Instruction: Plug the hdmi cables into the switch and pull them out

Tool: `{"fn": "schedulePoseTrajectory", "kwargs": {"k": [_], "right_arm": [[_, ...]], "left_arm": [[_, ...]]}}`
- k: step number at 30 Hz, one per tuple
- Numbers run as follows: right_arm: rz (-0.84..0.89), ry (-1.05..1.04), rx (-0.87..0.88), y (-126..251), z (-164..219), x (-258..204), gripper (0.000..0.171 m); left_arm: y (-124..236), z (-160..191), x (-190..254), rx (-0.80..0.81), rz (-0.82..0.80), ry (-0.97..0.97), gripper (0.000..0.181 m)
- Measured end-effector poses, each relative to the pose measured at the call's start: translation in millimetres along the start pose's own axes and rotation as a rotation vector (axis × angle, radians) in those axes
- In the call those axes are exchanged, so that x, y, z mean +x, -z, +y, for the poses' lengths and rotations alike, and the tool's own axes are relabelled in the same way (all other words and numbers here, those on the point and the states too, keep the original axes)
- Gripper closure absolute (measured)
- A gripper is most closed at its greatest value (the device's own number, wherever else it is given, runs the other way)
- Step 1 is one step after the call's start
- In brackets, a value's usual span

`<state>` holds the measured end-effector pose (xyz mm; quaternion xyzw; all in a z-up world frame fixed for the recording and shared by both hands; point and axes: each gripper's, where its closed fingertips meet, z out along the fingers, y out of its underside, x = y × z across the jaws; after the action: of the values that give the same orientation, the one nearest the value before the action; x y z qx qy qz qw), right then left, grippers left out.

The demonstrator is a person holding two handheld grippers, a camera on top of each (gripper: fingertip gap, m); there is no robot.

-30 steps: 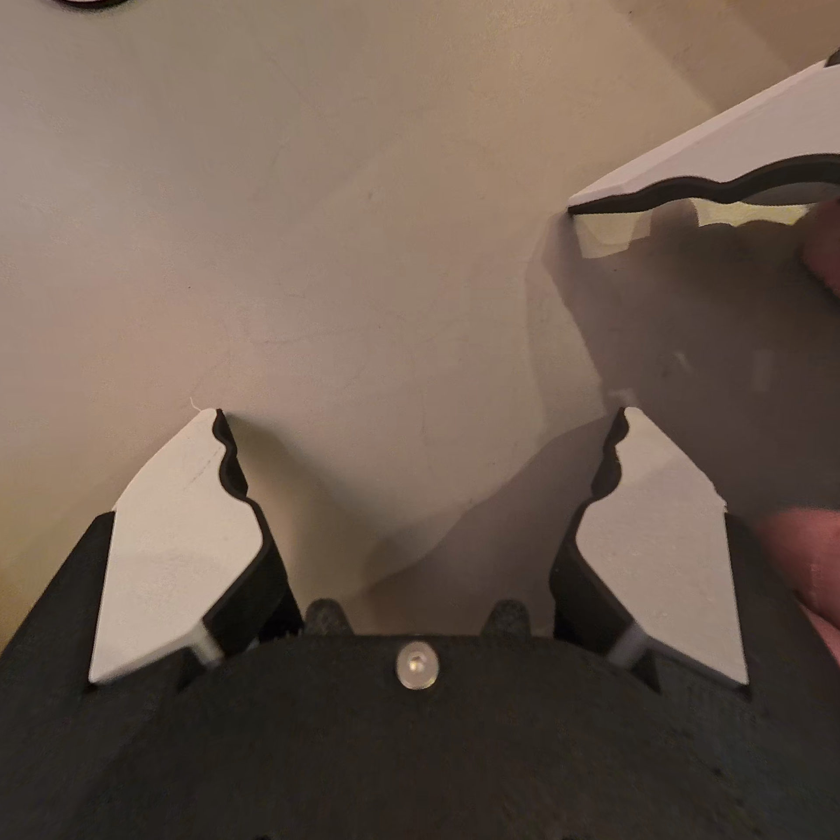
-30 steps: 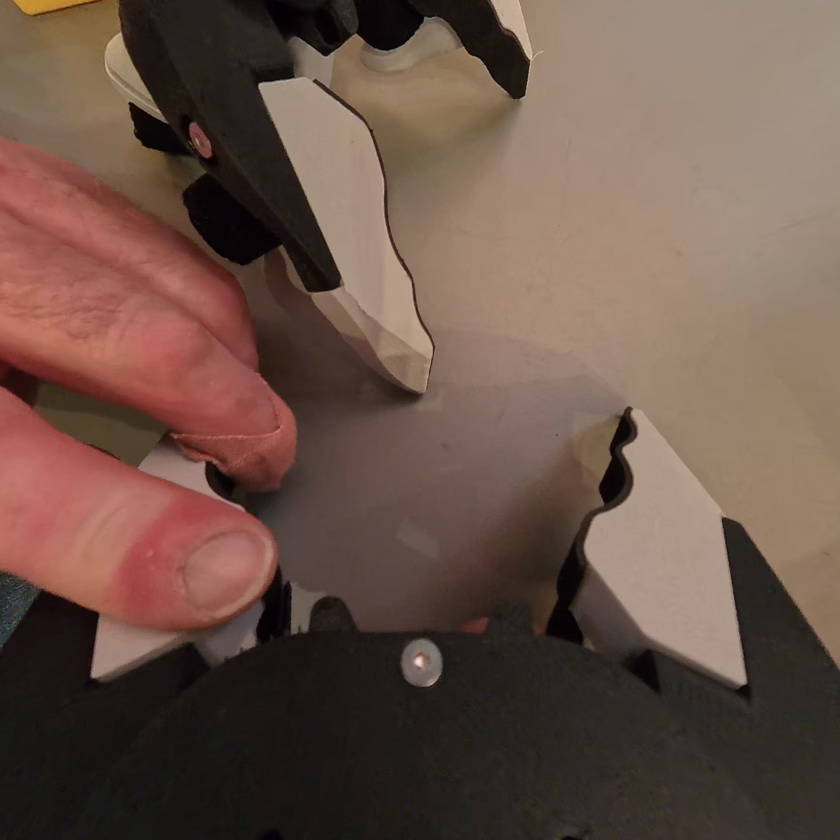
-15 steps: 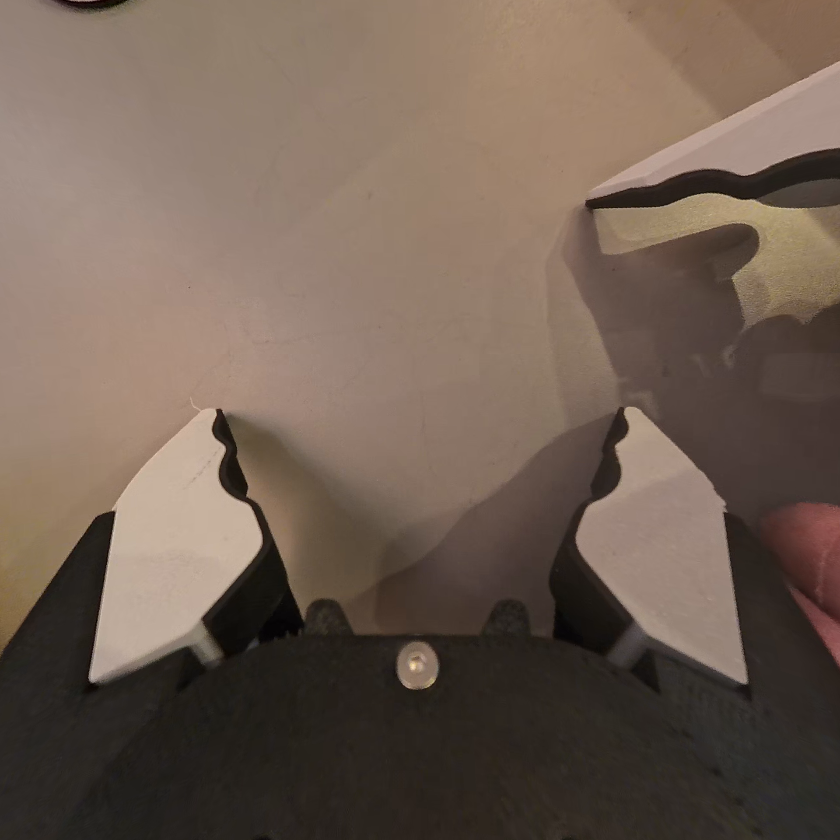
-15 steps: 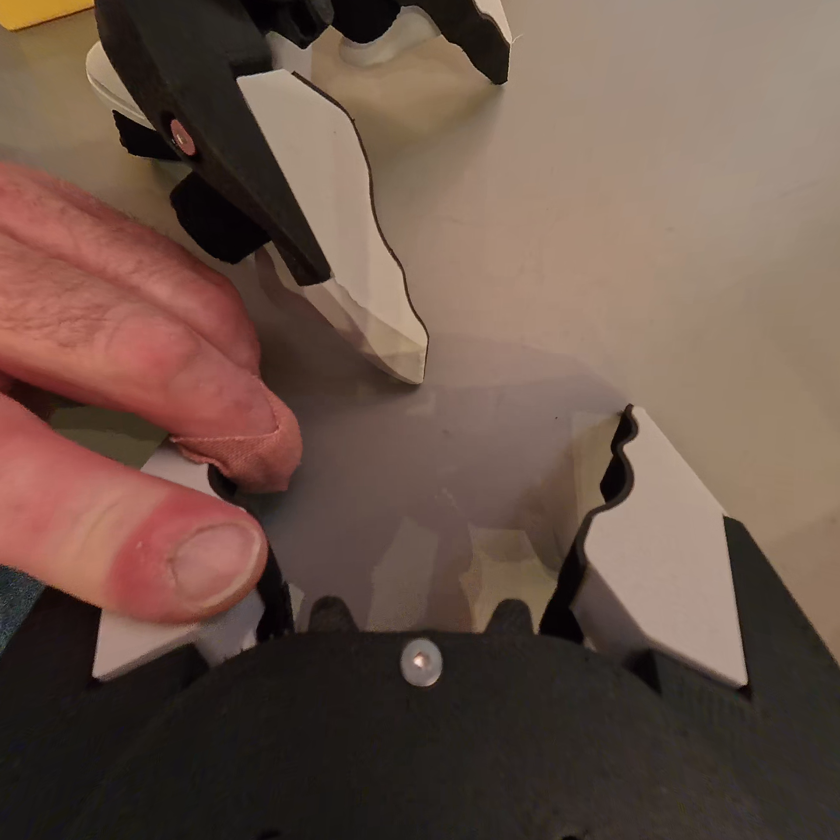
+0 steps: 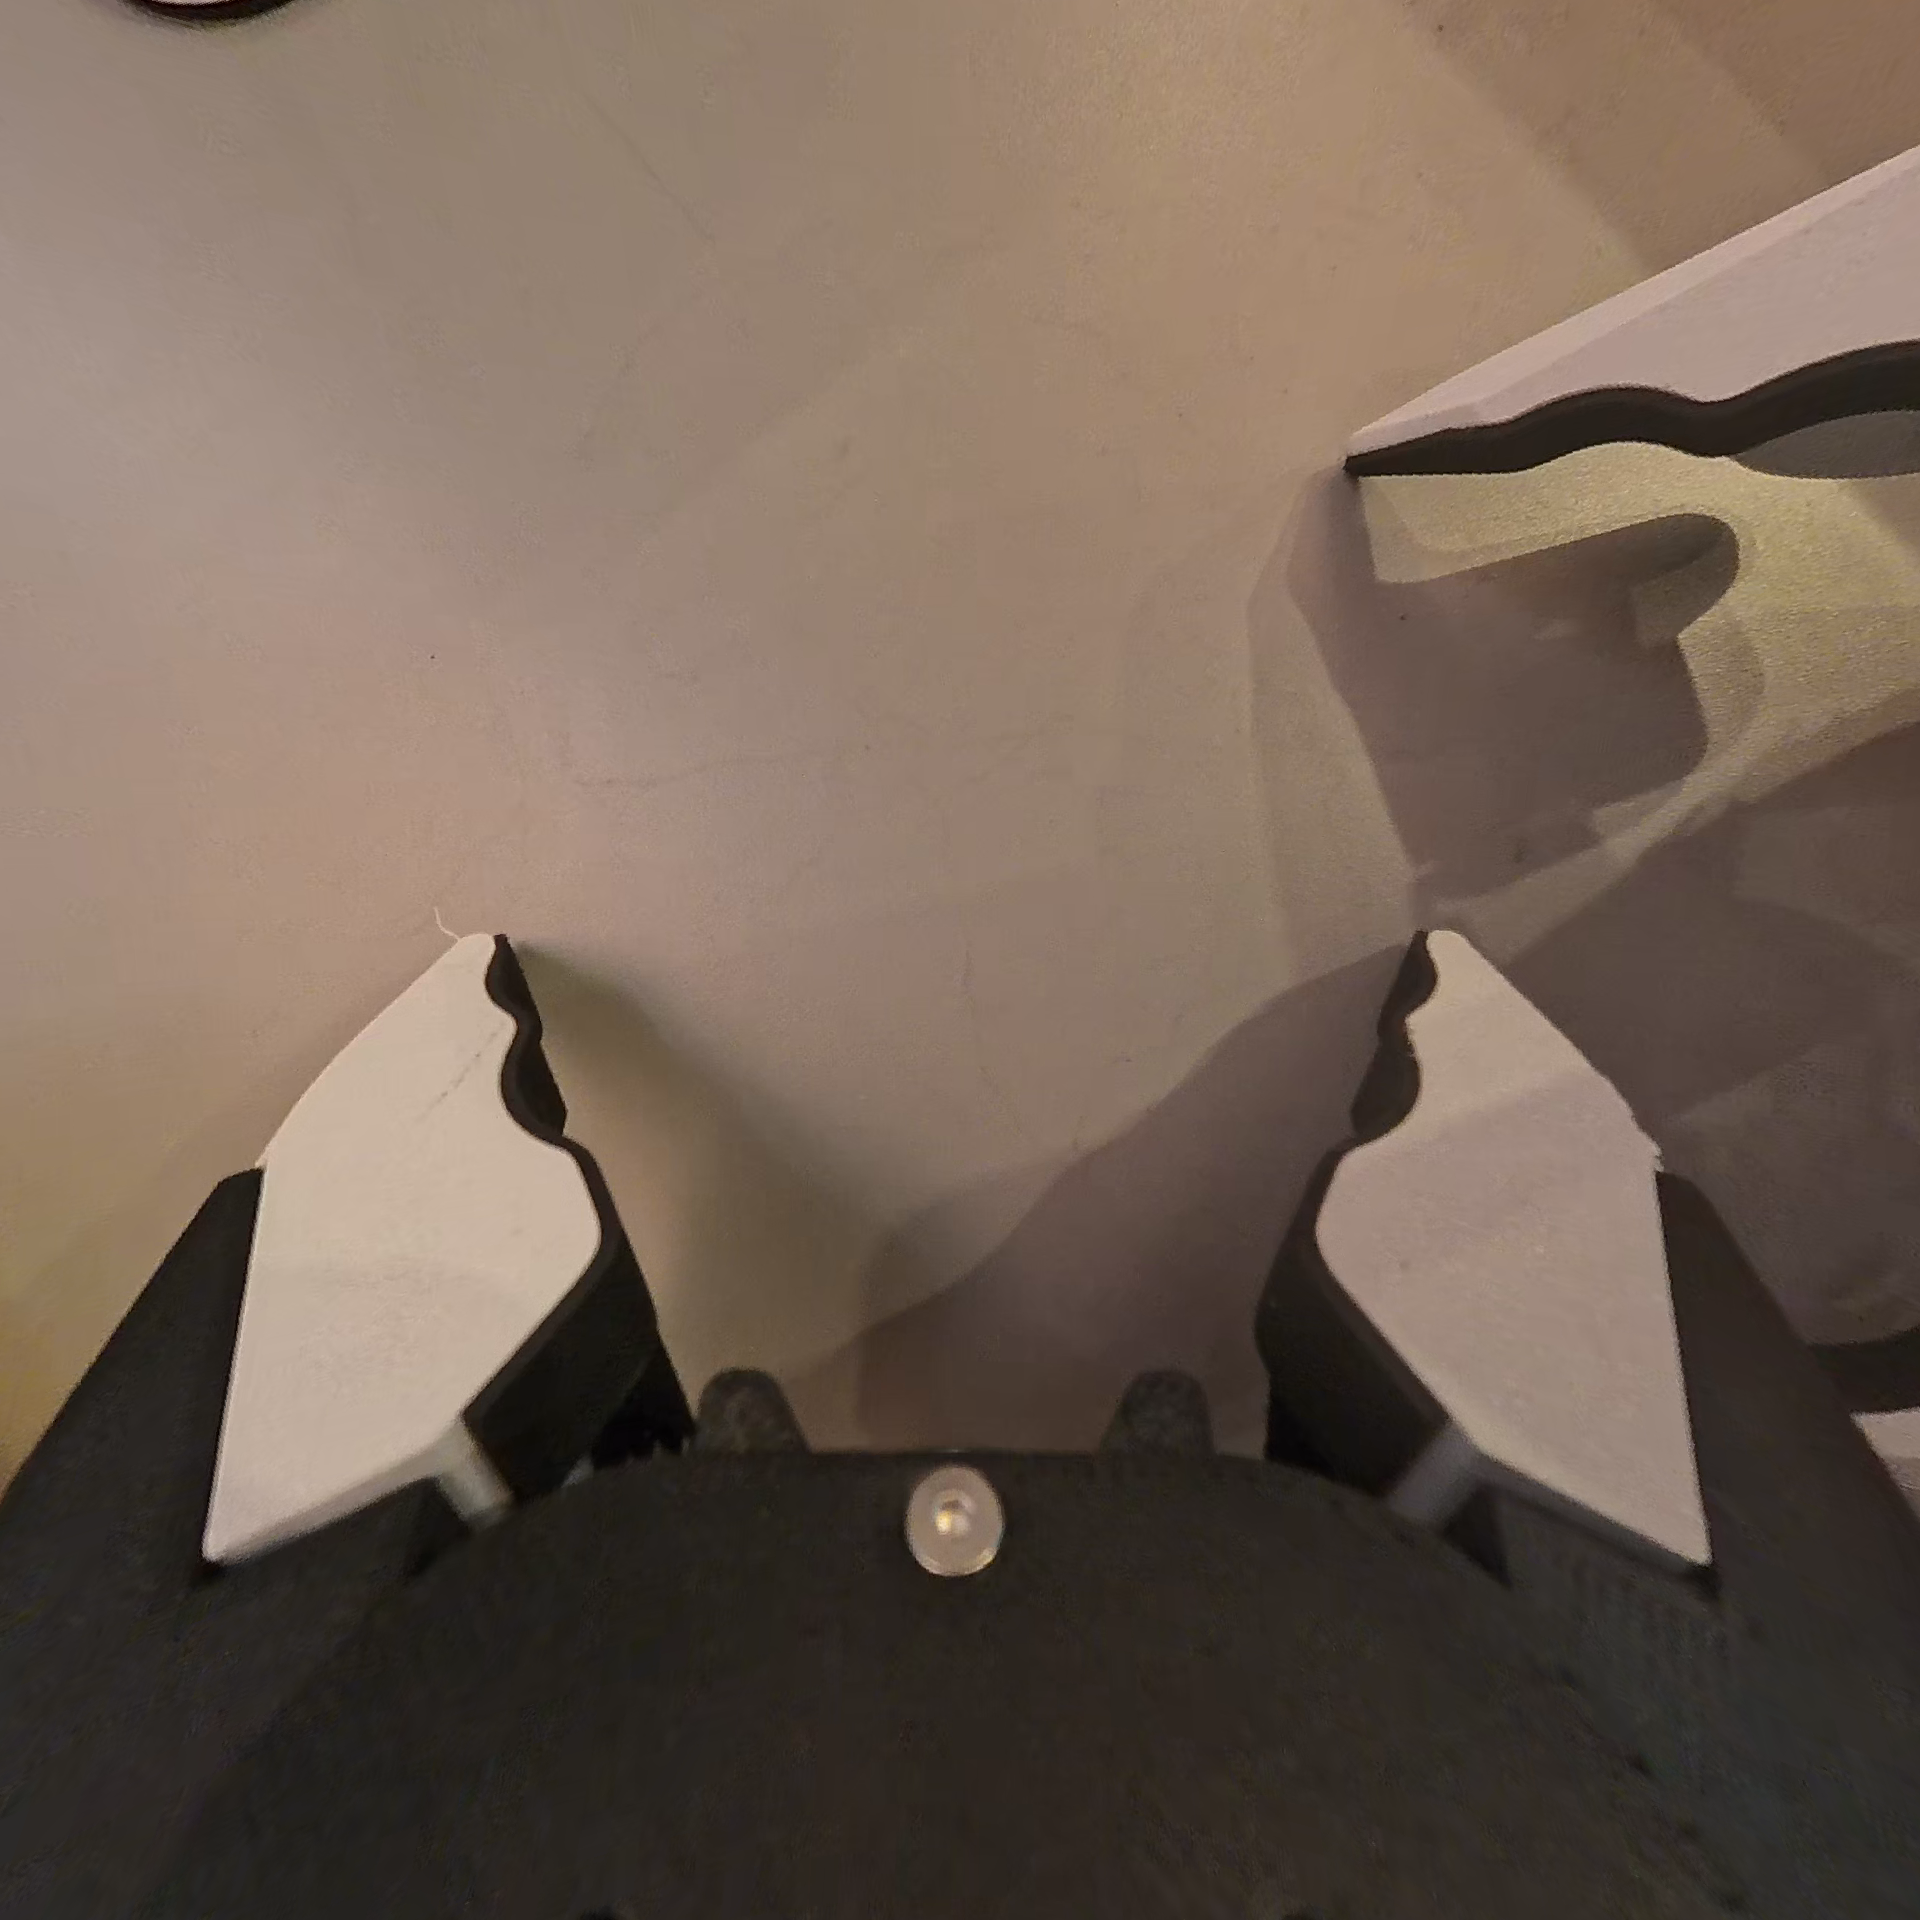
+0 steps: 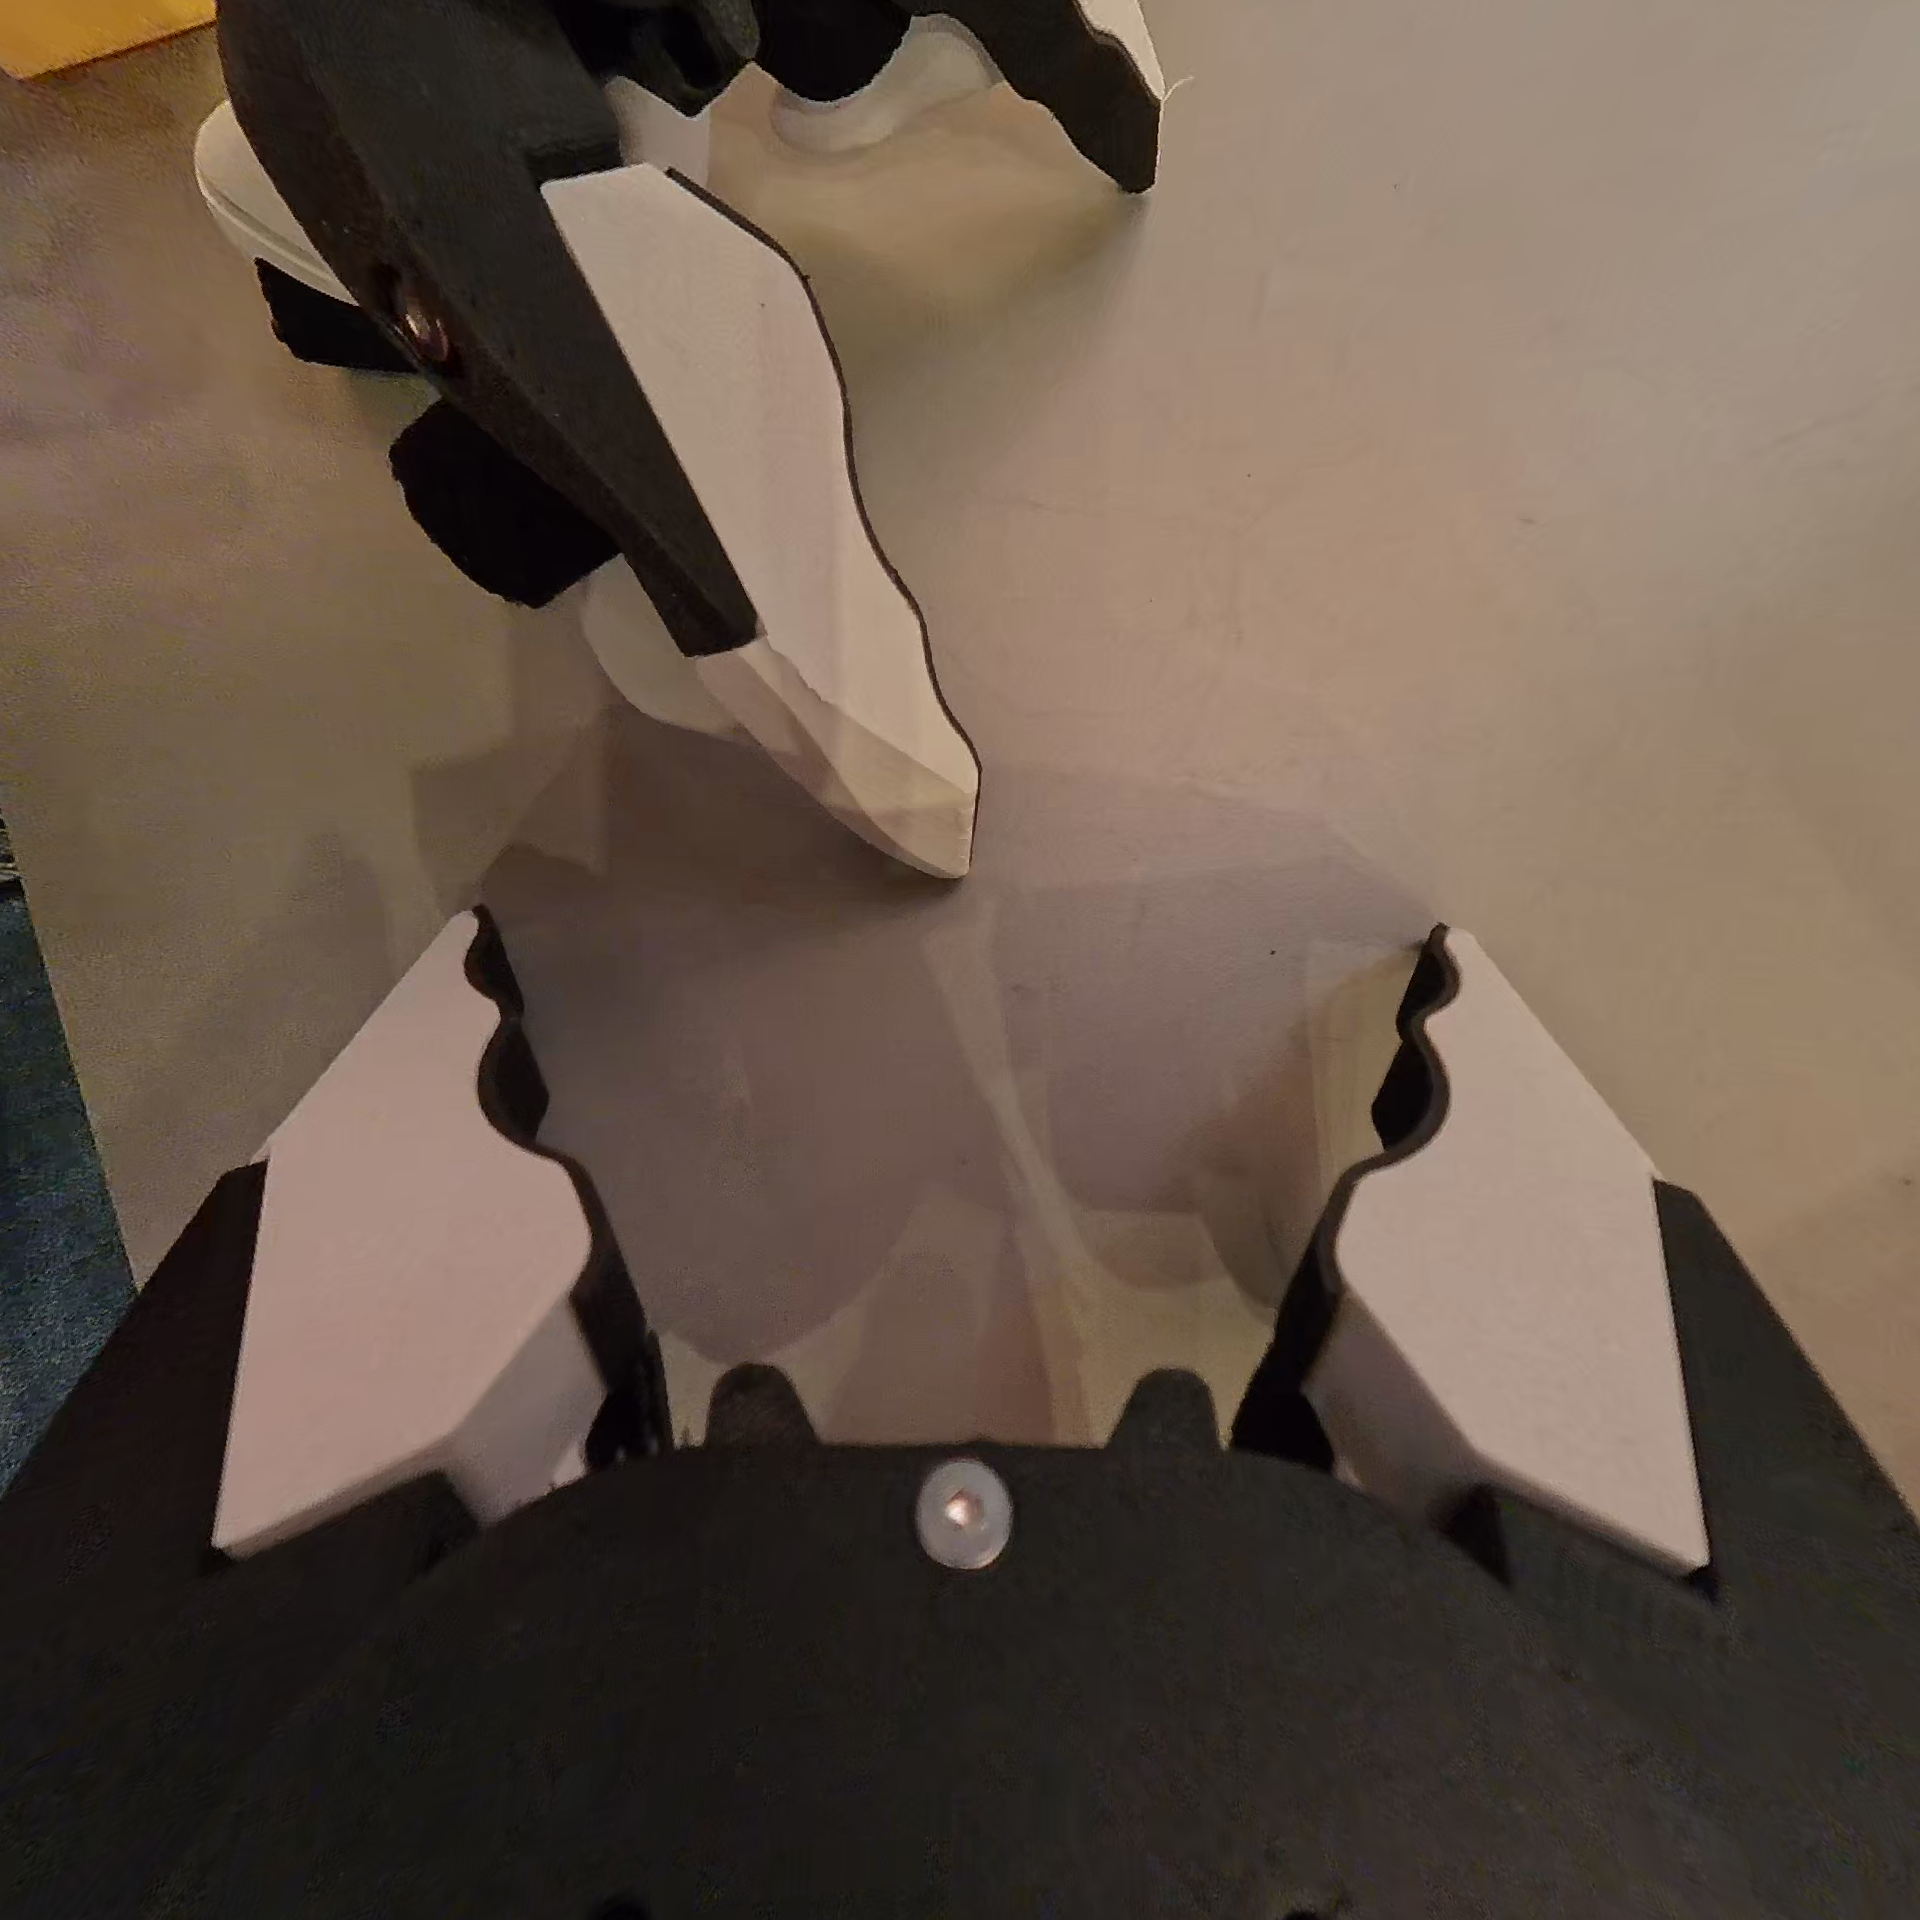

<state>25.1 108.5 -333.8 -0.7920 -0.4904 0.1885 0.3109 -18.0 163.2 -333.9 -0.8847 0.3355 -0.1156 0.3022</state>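
No HDMI cable and no switch shows in either view. My left gripper [image 5: 961,940] is open and empty, low over the bare beige table [image 5: 831,520]. My right gripper [image 6: 956,925] is also open and empty, low over the same table [image 6: 1455,520]. The two grippers sit close together at an angle. One white finger [image 5: 1662,343] of the right gripper reaches in at the upper right of the left wrist view. The left gripper's near finger [image 6: 727,416] hangs just ahead of my right gripper, with its tip at the table.
A dark round object [image 5: 208,5] is cut off by the top left edge of the left wrist view. A yellow thing [image 6: 62,42] lies at the far left. The table's left edge [image 6: 62,935] drops to blue carpet [image 6: 42,1195].
The person's hand that lay over my right gripper's left finger has left the view. The fingers at the right of the left wrist view are gone too. Both grippers stayed open and nearly still.
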Motion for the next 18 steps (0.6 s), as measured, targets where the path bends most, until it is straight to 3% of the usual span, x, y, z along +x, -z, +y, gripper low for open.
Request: {"fn": "schedulePoseTrajectory", "kwargs": {"k": [15,16,18], "right_arm": [[0.02,-0.022,0.0,-1,-2,3,0.012],[0.027,-0.032,0.0,-1,-2,5,0.014],[0.078,-0.085,0.022,0,-5,16,0.037]], "left_arm": [[0,0,0,0.0,0.0,0.0,0.035],[0,0,0,0.0,0.0,0.0,0.035],[-1,0,-1,-0.001,-0.004,0.007,0.035]]}}
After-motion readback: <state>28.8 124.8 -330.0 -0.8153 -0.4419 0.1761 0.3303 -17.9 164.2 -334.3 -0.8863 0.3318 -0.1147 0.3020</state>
